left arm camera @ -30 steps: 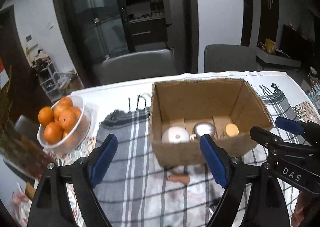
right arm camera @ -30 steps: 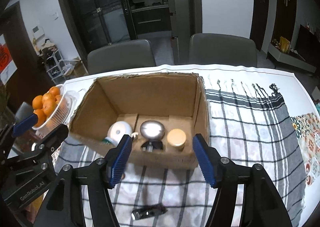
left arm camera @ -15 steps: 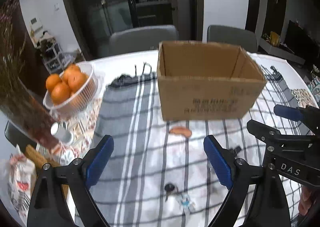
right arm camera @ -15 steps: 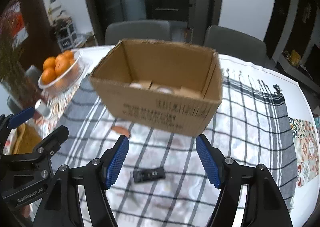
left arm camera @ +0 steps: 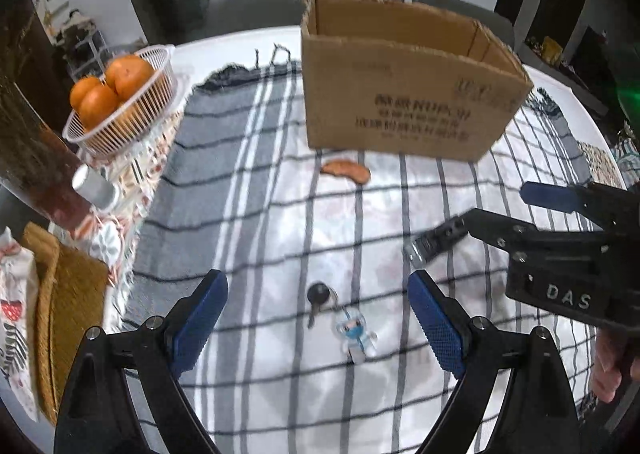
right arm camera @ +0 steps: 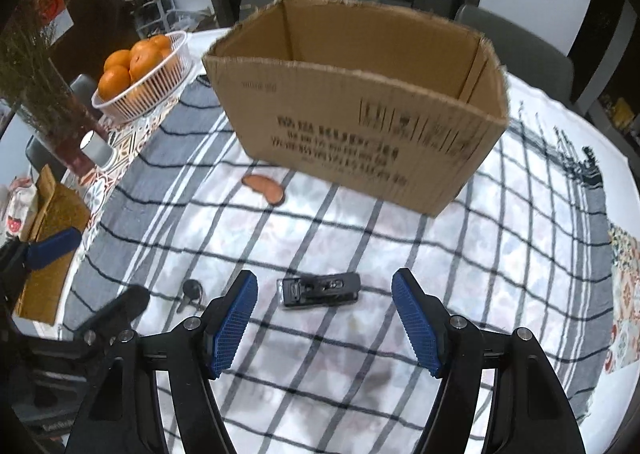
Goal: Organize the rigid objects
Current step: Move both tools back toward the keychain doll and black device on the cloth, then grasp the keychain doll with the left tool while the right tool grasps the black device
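A black-headed key (left arm camera: 318,294) with a small blue-and-white figure charm (left arm camera: 354,330) lies on the striped cloth. My left gripper (left arm camera: 316,296) hangs open over it, a blue pad on either side, touching nothing. A black clip-like piece (right arm camera: 319,289) lies flat just ahead of my right gripper (right arm camera: 324,304), which is open and empty. A brown oval piece (right arm camera: 265,186) rests by the near wall of the open cardboard box (right arm camera: 360,113). The box's contents are hidden from here.
A white basket of oranges (left arm camera: 120,101) stands at the far left, with a dark vase (left arm camera: 32,157) and a silver-capped bottle (left arm camera: 94,183) nearer. A woven mat (left arm camera: 60,314) lies at the left table edge. Grey chairs stand behind the table.
Both grippers have dropped and tipped down toward the cloth in front of the box. The box's inside has gone out of sight. The key and the black piece now lie between the fingers.
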`<state>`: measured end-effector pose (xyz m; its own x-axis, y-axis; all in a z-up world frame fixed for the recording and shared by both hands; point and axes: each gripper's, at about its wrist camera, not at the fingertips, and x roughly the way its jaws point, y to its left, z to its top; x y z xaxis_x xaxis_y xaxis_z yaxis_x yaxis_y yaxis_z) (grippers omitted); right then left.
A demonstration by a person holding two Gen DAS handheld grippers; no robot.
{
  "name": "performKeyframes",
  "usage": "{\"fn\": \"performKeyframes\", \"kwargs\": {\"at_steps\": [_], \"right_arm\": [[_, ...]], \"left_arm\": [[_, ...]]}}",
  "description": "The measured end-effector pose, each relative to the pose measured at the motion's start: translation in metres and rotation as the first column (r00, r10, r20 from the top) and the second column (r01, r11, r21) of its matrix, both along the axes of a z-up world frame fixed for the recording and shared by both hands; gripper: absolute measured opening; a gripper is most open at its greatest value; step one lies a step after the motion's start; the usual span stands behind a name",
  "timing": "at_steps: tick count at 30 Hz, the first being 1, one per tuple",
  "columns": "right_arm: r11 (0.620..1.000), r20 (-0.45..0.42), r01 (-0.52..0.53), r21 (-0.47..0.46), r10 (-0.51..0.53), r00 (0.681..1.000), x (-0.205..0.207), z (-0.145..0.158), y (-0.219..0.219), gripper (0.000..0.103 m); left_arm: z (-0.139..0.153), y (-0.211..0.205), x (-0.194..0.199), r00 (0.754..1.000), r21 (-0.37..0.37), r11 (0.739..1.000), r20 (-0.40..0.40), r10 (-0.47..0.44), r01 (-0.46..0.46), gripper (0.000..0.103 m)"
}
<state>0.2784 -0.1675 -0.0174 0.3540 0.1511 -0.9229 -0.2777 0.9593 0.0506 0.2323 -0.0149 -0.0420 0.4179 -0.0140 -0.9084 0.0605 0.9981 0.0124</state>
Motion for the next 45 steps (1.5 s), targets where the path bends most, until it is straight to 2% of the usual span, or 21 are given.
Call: {"fn": "performKeyframes", "kwargs": {"at_steps": [3,6,8,12,14,18,25,35,42,45], "right_arm": [[1.000,-0.052,-0.008,0.004,0.008,0.999,0.003,-0.011,0.002,0.071],[1.000,-0.089,-0.015,0.002,0.015,0.996,0.006,-0.021,0.003,0.079],[1.000,-0.107,-0.010,0.002,0.010,0.994,0.009,-0.027,0.004,0.080],[1.000,-0.156,0.012,0.014,-0.010,0.988,0.014,-0.043,0.004,0.081],[1.000,-0.166,0.017,0.007,-0.015,0.986,0.014,-0.049,0.005,0.081],[1.000,-0.188,0.021,0.001,-0.021,0.982,0.014,-0.063,0.008,0.081],[1.000,-0.202,0.024,-0.010,-0.026,0.979,0.016,-0.077,0.012,0.081],[0.999,-0.217,0.042,-0.021,-0.046,0.975,0.023,-0.095,0.017,0.081],[0.998,-0.201,0.042,-0.054,-0.052,0.978,0.024,-0.103,0.023,0.081],[0.997,-0.191,0.038,-0.062,-0.049,0.980,0.022,-0.105,0.023,0.080]], "left_arm": [[-0.010,-0.003,-0.002,0.999,-0.012,1.000,-0.044,-0.005,0.004,0.092],[-0.020,-0.006,-0.002,0.996,-0.021,1.000,-0.085,0.001,-0.003,0.091],[-0.025,-0.006,-0.001,0.994,-0.034,0.999,-0.109,0.014,-0.017,0.090],[-0.042,-0.007,0.000,0.985,-0.067,0.997,-0.173,0.027,-0.040,0.082],[-0.049,-0.007,0.000,0.981,-0.072,0.996,-0.188,0.037,-0.052,0.082],[-0.061,-0.006,0.001,0.975,-0.073,0.995,-0.216,0.055,-0.072,0.074],[-0.074,-0.003,0.001,0.961,-0.116,0.985,-0.259,0.094,-0.127,0.064],[-0.084,-0.001,-0.001,0.952,-0.132,0.974,-0.271,0.141,-0.182,0.053],[-0.096,0.003,-0.002,0.942,-0.154,0.962,-0.288,0.174,-0.225,0.036],[-0.102,0.005,-0.003,0.935,-0.170,0.954,-0.300,0.189,-0.247,0.032]]}}
